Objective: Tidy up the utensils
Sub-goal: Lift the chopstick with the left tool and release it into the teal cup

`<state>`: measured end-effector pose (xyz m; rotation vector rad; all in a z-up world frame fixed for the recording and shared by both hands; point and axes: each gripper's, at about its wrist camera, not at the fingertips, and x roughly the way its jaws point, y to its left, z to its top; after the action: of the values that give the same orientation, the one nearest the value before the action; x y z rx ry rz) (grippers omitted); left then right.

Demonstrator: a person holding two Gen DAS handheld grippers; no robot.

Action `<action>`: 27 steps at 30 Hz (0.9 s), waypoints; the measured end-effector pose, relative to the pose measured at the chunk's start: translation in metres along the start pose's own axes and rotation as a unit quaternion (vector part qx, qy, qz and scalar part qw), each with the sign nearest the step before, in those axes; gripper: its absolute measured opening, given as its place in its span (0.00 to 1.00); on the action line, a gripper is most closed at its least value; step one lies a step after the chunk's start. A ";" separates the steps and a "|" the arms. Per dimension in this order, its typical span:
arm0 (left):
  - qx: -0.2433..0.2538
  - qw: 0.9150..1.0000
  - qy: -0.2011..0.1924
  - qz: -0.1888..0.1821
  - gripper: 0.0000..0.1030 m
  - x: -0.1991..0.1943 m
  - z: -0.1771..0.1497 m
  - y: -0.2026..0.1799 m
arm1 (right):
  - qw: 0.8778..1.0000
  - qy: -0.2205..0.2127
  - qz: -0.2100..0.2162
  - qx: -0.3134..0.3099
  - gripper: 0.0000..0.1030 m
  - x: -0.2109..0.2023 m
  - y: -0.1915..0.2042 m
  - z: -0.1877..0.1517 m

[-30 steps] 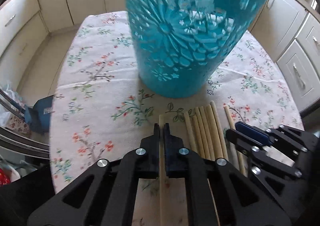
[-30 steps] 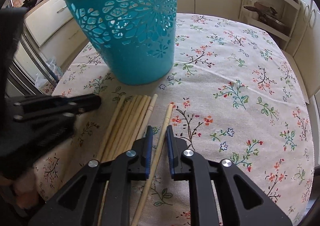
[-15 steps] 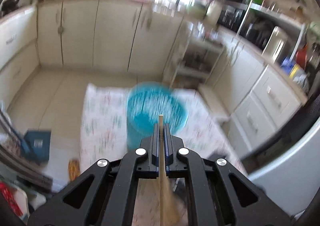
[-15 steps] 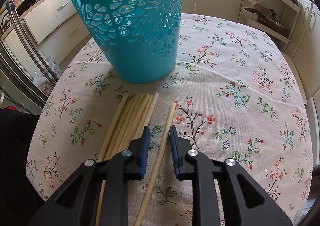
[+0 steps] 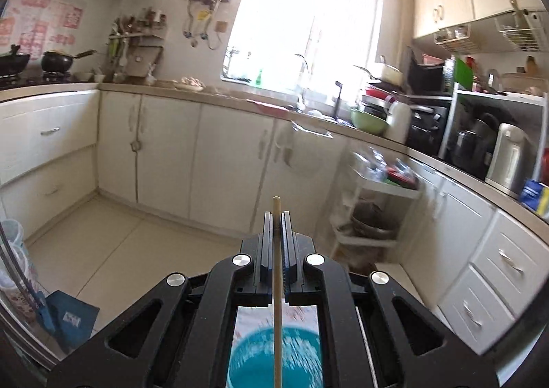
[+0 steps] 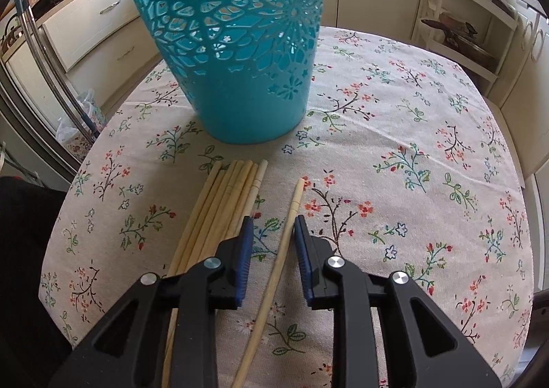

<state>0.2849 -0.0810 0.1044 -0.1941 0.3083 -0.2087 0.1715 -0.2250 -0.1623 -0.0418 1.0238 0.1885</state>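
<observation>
My left gripper [image 5: 275,216] is shut on a pale wooden chopstick [image 5: 277,302], held high above the table. Below it, between the gripper's arms, shows the open mouth of the teal basket [image 5: 274,360]. In the right wrist view the same teal cut-out basket [image 6: 236,44] stands on the floral tablecloth [image 6: 411,164]. My right gripper [image 6: 273,228] hovers low over the cloth, its jaws opening. A single chopstick [image 6: 278,261] lies on the cloth between the blue pads, not pressed by them. A bundle of several chopsticks [image 6: 219,213] lies just left of it.
White kitchen cabinets [image 5: 171,154] and a cluttered counter [image 5: 377,113] ring the room. A white shelf rack [image 6: 463,31] stands beyond the table's far right. A dark sleeve or garment [image 6: 24,250] is at the table's left edge.
My left gripper rose from the table with one chopstick and tilted up toward level, above the basket. My right gripper's jaws widened around the lone chopstick and stayed in place.
</observation>
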 end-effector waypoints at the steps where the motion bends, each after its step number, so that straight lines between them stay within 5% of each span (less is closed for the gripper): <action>1: 0.000 1.000 -0.006 0.007 0.04 0.009 -0.004 -0.001 | 1.000 -0.001 -0.002 -0.004 0.27 0.000 0.001 -0.001; 8: -0.010 0.999 0.013 0.030 0.04 0.057 -0.039 0.002 | 1.000 -0.007 0.005 -0.004 0.27 -0.001 -0.002 0.000; 18: 0.062 0.992 0.099 0.037 0.06 0.066 -0.084 -0.006 | 1.000 -0.010 0.006 -0.006 0.27 -0.001 -0.004 0.001; 21: 0.076 0.988 0.127 0.037 0.22 0.055 -0.099 -0.002 | 1.000 -0.011 0.006 -0.007 0.27 -0.001 -0.004 0.001; 23: 0.077 0.988 0.123 0.047 0.48 0.044 -0.104 0.006 | 1.000 -0.011 0.011 -0.005 0.27 -0.001 -0.005 0.001; 27: 0.062 0.992 0.088 0.063 0.59 0.015 -0.112 0.031 | 0.998 -0.009 0.047 0.034 0.27 -0.001 -0.019 0.003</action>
<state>0.2684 -0.0720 -0.0112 -0.0322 0.4796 -0.1197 0.1763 -0.2431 -0.1606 0.0705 1.0151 0.2384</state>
